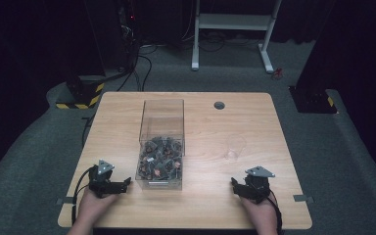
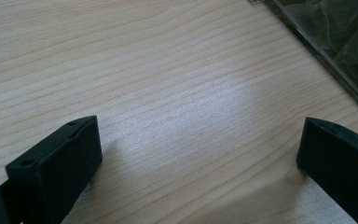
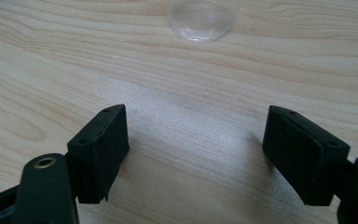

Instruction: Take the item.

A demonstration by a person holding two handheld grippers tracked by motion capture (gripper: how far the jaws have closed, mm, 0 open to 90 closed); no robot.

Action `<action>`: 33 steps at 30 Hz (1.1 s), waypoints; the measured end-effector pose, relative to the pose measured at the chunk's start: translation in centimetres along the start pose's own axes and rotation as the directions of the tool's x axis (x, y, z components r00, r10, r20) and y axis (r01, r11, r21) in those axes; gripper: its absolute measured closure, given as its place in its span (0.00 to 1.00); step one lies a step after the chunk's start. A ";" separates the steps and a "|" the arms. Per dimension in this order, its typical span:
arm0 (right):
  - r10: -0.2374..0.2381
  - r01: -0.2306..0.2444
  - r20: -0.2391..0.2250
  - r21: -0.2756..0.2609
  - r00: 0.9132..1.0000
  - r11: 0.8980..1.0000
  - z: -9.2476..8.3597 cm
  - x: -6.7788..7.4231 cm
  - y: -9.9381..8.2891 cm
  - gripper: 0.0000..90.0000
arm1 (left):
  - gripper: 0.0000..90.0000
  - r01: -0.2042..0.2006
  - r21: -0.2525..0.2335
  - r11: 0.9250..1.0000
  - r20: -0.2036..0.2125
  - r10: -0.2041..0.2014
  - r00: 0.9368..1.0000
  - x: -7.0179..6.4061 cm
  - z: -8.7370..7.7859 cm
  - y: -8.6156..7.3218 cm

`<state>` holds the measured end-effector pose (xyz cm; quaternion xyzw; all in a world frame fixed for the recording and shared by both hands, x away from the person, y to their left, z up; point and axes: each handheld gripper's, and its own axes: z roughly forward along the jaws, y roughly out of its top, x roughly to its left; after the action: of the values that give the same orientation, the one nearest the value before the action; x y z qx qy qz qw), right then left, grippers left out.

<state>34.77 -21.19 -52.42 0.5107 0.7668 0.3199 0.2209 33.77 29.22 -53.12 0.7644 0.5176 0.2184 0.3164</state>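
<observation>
A tall clear plastic box (image 1: 160,147) stands mid-table, its lower half holding several small dark wrapped pieces. A clear plastic cup (image 1: 235,148) stands upright to its right; its base (image 3: 200,18) appears ahead of the right jaws. My left gripper (image 1: 126,183) rests on the table near the front edge, just left of the box, open, with bare wood between its jaws (image 2: 198,140). The box's lower edge (image 2: 326,56) runs along the top right of the left gripper view. My right gripper (image 1: 234,184) rests at the front right, open and holding nothing (image 3: 196,135).
The wooden table (image 1: 200,205) has a round cable hole (image 1: 219,105) at the back. Hands hold both grippers at the front edge. Beyond the table are a white desk frame (image 1: 232,29), cables and a yellow-black striped base (image 1: 81,98) on grey carpet.
</observation>
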 end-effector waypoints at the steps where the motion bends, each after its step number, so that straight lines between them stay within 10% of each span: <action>1: 0.005 -0.005 0.005 0.001 1.000 1.000 -0.1 0.1 -0.1 0.25 | 0.00 -0.004 0.000 1.000 0.006 0.004 1.000 0.0 0.0 0.0; 16: -0.036 0.035 -0.023 -0.003 0.999 0.999 -0.2 0.0 0.0 0.24 | 0.01 0.000 -0.002 1.000 0.003 0.000 1.000 -0.1 -0.1 -0.1; 33: -0.084 0.071 -0.094 -0.130 0.992 0.989 -1.6 1.9 1.0 0.28 | 0.02 0.002 -0.004 1.000 -0.007 -0.002 1.000 -0.2 -0.2 -0.2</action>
<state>33.64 -19.59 -50.60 0.4488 0.7744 0.3841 0.2267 33.48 29.16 -53.09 0.7625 0.5190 0.2217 0.3164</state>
